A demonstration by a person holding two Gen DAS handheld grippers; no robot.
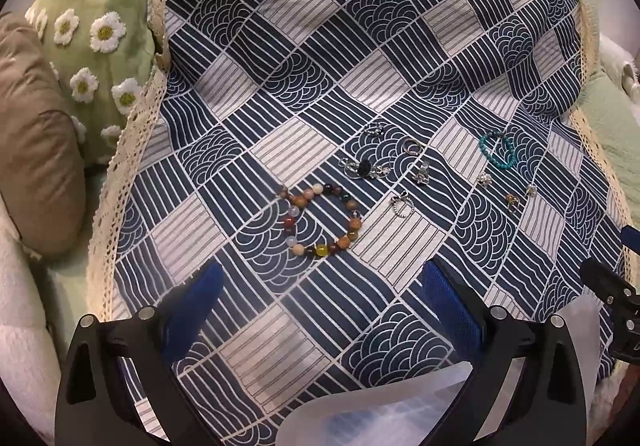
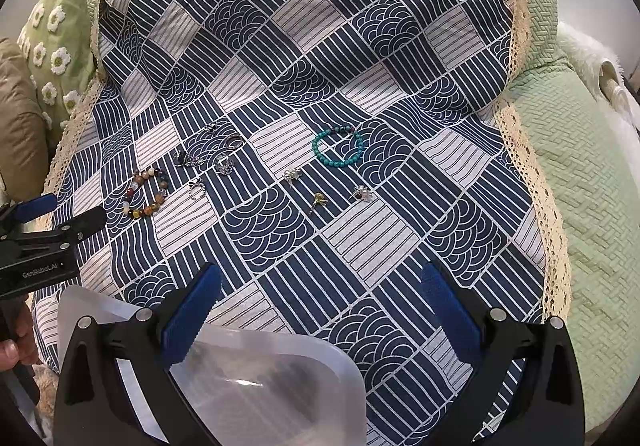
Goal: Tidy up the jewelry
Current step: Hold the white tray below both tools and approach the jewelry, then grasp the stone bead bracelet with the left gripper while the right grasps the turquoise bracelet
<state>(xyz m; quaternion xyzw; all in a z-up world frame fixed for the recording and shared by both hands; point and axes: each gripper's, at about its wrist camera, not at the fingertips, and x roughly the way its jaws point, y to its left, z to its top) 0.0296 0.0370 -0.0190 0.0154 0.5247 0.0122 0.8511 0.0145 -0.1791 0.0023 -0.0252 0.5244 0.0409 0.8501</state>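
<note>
Jewelry lies scattered on a blue-and-white patterned cloth (image 1: pixel 320 46). A multicolour bead bracelet (image 1: pixel 320 220) lies just ahead of my open, empty left gripper (image 1: pixel 320 302). It also shows in the right wrist view (image 2: pixel 146 194). A turquoise bead bracelet (image 2: pixel 338 147) lies farther off, also seen in the left wrist view (image 1: pixel 497 149). Several silver rings (image 1: pixel 366 166) and small earrings (image 2: pixel 318 202) lie between them. My right gripper (image 2: pixel 320 302) is open and empty, above a translucent plastic box (image 2: pixel 272 378).
A green daisy cushion (image 1: pixel 96 34) and a tan cushion (image 1: pixel 36 134) sit at the left. A green quilted cover (image 2: pixel 580 166) lies at the right beyond the cloth's lace edge (image 2: pixel 532 174). The left gripper's body (image 2: pixel 36 242) shows at the left of the right wrist view.
</note>
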